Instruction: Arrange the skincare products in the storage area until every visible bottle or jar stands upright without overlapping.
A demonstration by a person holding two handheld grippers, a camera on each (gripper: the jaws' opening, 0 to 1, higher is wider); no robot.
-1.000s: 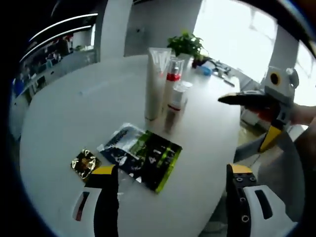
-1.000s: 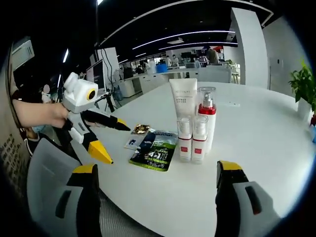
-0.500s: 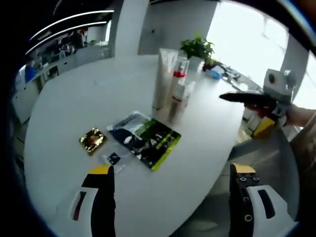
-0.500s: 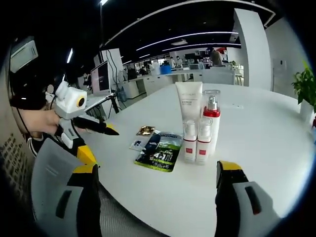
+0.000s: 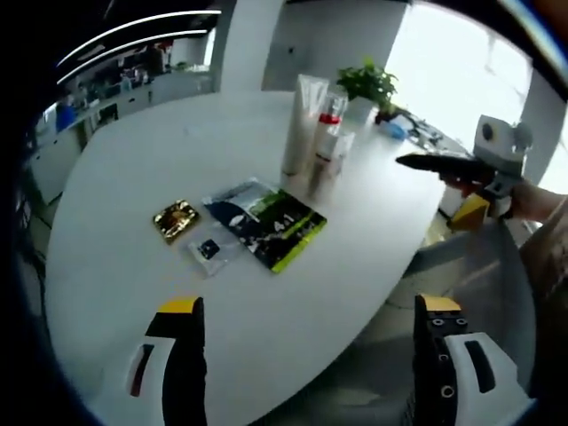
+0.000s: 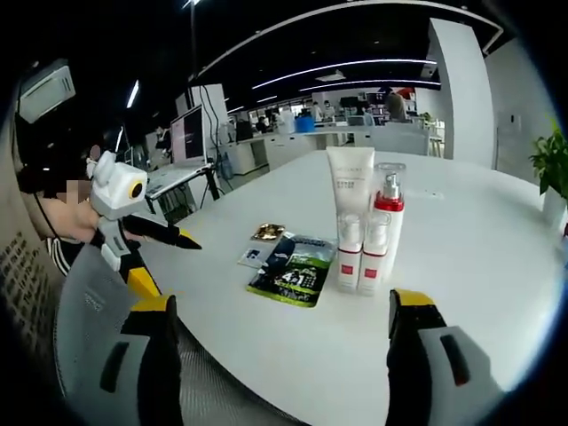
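A white tube (image 6: 349, 188), a red-collared pump bottle (image 6: 388, 213) and two small red-labelled bottles (image 6: 349, 253) stand upright, close together on the white round table (image 6: 479, 266). The same cluster, tube (image 5: 302, 124) and pump bottle (image 5: 329, 131), is at the table's far side in the left gripper view. Flat sachets lie beside them: a green-black one (image 5: 273, 227), a gold one (image 5: 176, 220) and a small clear one (image 5: 209, 250). My left gripper (image 5: 311, 355) is open over the near table edge, holding nothing. My right gripper (image 6: 284, 346) is open and off the table, also visible as right gripper (image 5: 428, 193). The left gripper (image 6: 177, 266) hovers open at the left.
A grey mesh chair (image 6: 80, 311) stands by the table's edge, below the grippers. A potted plant (image 5: 368, 82) and small items sit at the far end of the table. Desks and monitors (image 6: 191, 133) fill the office behind. A person's hand (image 5: 541, 200) holds the right gripper.
Both cameras have drawn back from the table, so the bottles and sachets look smaller and farther. The bottles and sachets have not moved. Both grippers stay open.
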